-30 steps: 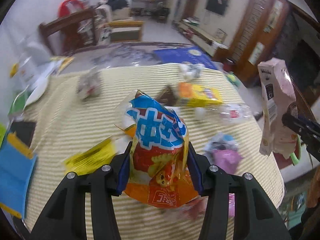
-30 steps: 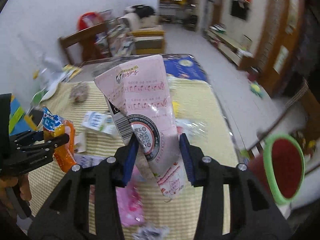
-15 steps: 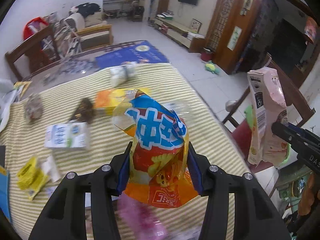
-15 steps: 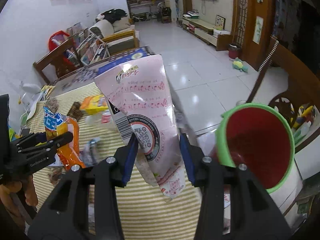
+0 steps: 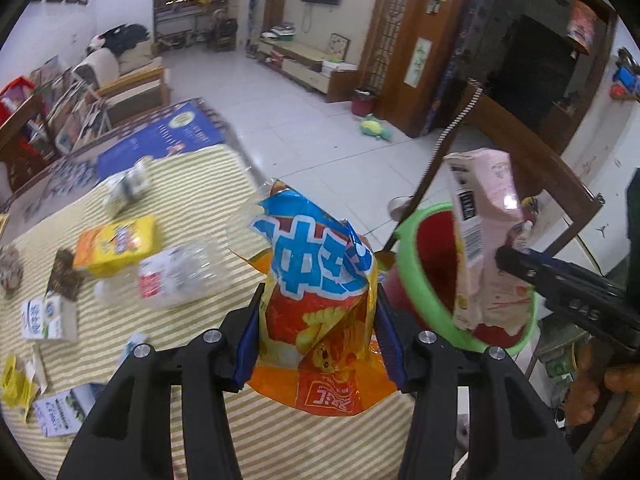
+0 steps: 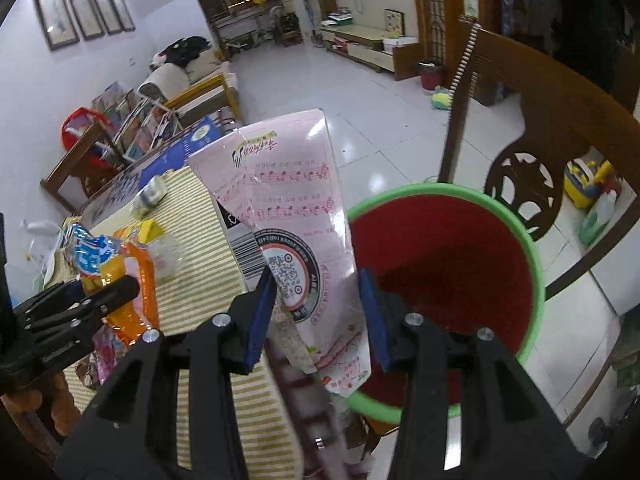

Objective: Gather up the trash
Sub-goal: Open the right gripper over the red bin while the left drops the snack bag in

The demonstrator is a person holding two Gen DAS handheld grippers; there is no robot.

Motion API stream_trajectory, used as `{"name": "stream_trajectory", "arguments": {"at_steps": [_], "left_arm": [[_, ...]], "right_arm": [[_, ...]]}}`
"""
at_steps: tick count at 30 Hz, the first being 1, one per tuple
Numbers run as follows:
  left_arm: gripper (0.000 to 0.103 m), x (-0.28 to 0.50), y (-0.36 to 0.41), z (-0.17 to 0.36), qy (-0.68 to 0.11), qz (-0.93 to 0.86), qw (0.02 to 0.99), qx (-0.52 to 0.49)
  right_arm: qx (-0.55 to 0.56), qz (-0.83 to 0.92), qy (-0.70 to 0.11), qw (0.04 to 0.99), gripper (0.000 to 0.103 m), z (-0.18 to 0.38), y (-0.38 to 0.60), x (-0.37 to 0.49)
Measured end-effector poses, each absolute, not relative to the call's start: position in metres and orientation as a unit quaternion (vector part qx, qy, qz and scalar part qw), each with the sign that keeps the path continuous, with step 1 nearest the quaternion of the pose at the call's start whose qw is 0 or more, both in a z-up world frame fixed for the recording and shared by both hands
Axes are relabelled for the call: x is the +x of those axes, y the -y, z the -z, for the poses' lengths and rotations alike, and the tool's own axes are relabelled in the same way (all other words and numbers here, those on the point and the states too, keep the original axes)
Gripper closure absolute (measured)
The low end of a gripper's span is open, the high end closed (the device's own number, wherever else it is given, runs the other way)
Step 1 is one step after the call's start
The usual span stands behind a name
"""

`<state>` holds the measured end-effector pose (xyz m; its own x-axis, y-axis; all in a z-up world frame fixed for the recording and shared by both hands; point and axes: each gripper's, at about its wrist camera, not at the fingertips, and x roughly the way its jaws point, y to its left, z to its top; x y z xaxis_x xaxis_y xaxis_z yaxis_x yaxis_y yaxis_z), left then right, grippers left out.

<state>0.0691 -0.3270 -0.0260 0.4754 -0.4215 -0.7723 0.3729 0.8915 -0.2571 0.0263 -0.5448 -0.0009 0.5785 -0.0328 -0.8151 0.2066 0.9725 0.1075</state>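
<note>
Left gripper (image 5: 318, 334) clenched on orange-blue snack bag (image 5: 320, 300), frame centre. Right gripper (image 6: 316, 312) pinches pink carton (image 6: 292, 240) beside green-rimmed red bin (image 6: 536, 272), lower right.

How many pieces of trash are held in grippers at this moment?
2. The chip bag is clamped in the left gripper; the pink carton is in the right gripper, beside the red bin.

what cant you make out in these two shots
- Floor of the red bin: right wrist view, cut off by the pink carton and right gripper.
- Clear plastic bottle: left wrist view, label motion-blurred.
- Lower part of the snack bag: left wrist view, hidden behind the left gripper.
- Small cartons at the table's far end: too blurred to read.
</note>
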Motion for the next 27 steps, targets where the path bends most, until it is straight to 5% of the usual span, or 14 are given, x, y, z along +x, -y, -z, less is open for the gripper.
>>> {"name": "stream_trajectory", "arguments": {"at_steps": [7,13,19,24,27], "left_arm": [[0.056,0.066,0.367,0.013,-0.453,0.251,0.855,-0.023],[0.056,0.069,0.411,-0.003,-0.442,0.297,0.846,-0.022],[0.055,0.07,0.46,-0.01,-0.428,0.345,0.835,-0.003],[0.03,0.066,0.479,-0.012,-0.412,0.357,0.838,0.013],[0.024,0.069,0.471,-0.011,-0.412,0.349,0.842,0.004]], "right_arm": [[0.114,0.114,-0.469,0.868,0.059,0.014,0.593,0.024],[0.132,0.171,-0.43,0.877,0.031,-0.003,0.63,0.005],[0.125,0.228,-0.385,0.885,0.026,-0.03,0.65,-0.016],[0.115,0.25,-0.375,0.885,0.023,-0.035,0.653,-0.029],[0.12,0.259,-0.371,0.883,0.023,-0.036,0.654,-0.035]]}}
